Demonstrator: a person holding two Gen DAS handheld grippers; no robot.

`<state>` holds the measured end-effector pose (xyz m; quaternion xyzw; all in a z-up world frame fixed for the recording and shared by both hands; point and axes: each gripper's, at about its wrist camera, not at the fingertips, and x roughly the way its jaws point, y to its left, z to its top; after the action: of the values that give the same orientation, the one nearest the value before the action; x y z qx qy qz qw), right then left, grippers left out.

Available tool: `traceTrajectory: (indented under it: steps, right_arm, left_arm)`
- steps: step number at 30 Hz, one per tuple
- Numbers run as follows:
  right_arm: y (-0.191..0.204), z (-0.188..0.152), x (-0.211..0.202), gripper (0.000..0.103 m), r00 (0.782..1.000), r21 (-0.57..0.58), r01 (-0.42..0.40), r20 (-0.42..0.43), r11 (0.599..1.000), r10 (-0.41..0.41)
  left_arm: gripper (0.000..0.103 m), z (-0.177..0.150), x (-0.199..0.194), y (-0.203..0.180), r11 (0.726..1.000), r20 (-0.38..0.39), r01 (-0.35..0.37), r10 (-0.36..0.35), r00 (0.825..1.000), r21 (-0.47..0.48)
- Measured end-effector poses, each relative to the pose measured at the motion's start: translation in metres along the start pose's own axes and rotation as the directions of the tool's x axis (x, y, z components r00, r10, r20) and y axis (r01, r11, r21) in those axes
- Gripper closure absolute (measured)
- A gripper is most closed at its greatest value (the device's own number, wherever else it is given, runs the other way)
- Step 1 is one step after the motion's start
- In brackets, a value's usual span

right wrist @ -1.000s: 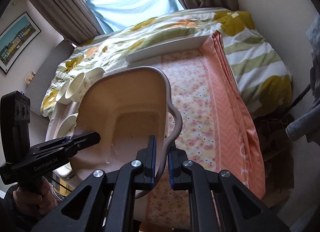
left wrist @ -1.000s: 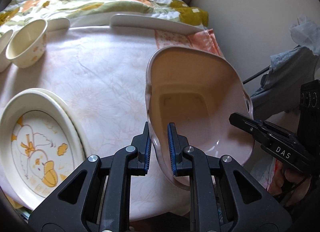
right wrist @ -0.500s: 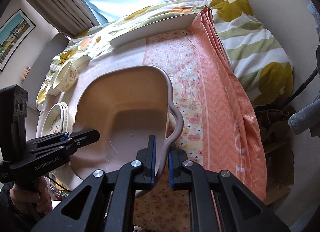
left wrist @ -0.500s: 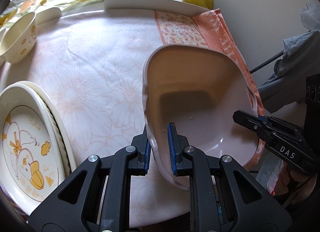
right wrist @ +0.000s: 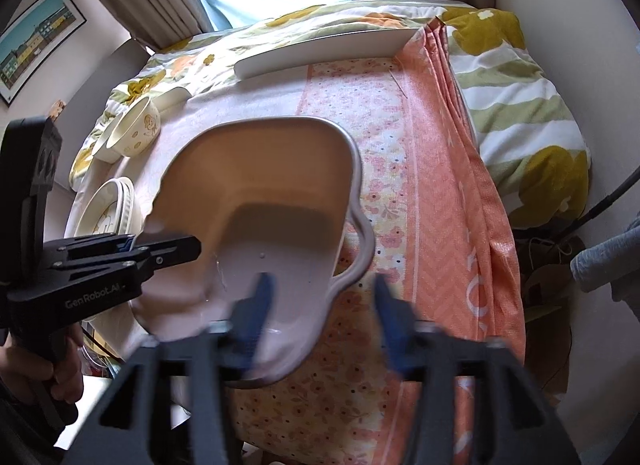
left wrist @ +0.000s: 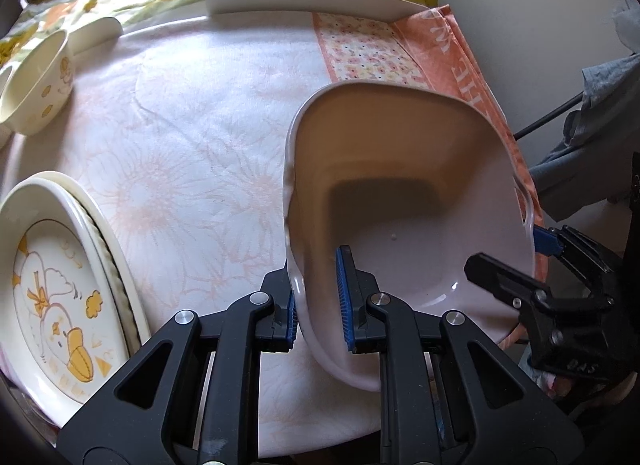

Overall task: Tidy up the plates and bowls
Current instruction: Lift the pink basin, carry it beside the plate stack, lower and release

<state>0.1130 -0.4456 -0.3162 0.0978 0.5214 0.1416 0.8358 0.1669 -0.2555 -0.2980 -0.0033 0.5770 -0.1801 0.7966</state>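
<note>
Pink plastic basin [left wrist: 404, 201]: squarish, deep, with a wavy handle lobe on its right rim. It sits at the near right part of the cloth-covered table, over the boundary between the white floral tablecloth [left wrist: 192, 169] and the orange patterned cloth [right wrist: 440, 169]; whether its base rests fully on the surface cannot be told. Interior bare except for a small speck.

Left gripper [left wrist: 320, 301]: jaws clamped on the basin's near left wall, one blue pad outside, one inside.

Right gripper [right wrist: 320, 305]: jaws opening, blurred in the right wrist view. The handle lobe of the basin lies between the spread fingers, and the pads do not press on it. In the left wrist view its blue pad sits just beside the basin's right rim.

Stack of cream plates [left wrist: 52, 301]: on the table's left edge, well apart from the basin. The top plate carries a cartoon duck design in orange.

Cream bowl [left wrist: 38, 85]: printed with small orange figures, at the far left of the table.

Long white dish [left wrist: 312, 1]: lies along the far edge of the table.

Bedding with green and yellow flowers [right wrist: 520, 113]: behind and to the right of the table.

Framed picture [right wrist: 36, 41]: on the wall at left.

Hand [right wrist: 36, 373]: holds the left gripper's handle, lower left.
</note>
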Motion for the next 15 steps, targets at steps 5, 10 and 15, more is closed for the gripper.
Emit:
traceTrajectory:
  steps: [5,10,15]
  right_arm:
    - [0.010,-0.004,-0.001,0.009,1.000,-0.065,0.011,0.021,0.998,-0.010]
    - [0.015,-0.008,-0.002,0.009,1.000,-0.087,0.014,0.023,0.996,-0.012]
    - [0.022,-0.011,-0.014,0.009,0.999,-0.122,0.002,0.045,0.992,0.004]
  left_arm:
    - [0.072,0.003,0.001,-0.002,1.000,0.002,-0.018,0.018,1.000,0.002]
    - [0.000,0.003,-0.013,-0.001,0.999,0.071,-0.045,0.045,0.996,0.001]
    - [0.000,0.006,-0.034,0.001,0.998,0.100,-0.058,0.059,0.993,-0.010]
